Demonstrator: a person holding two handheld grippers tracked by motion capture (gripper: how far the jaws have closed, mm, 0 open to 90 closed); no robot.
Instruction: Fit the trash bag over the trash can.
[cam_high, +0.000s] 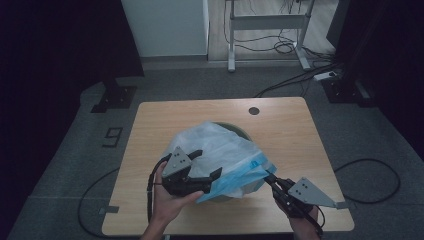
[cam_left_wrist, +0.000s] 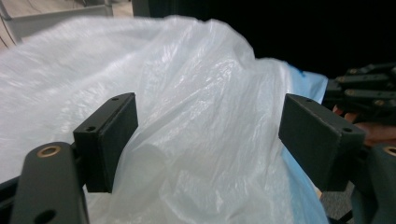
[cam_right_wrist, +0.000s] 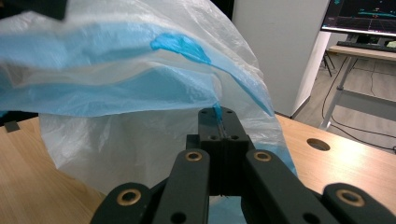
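Plastic bag (cam_high: 220, 150) stretches toward right claw (cam_high: 270, 178), pinched.

On the wooden table (cam_high: 150, 130) a white plastic bag with a blue edge (cam_high: 225, 150) drapes over a dark round bin (cam_high: 239, 131). The left gripper (cam_high: 208, 163) sits spread against the bag, while the right gripper (cam_high: 270, 178) pinches its blue edge.

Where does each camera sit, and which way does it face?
High view: above the table, looking forward and down; hands and both tongs show, left tongs, right tongs.
Left gripper view: on the left tongs, jaws apart, facing the plastic bag.
Right gripper view: on the right tongs, clamping the bag's blue edge.
All share the bag.
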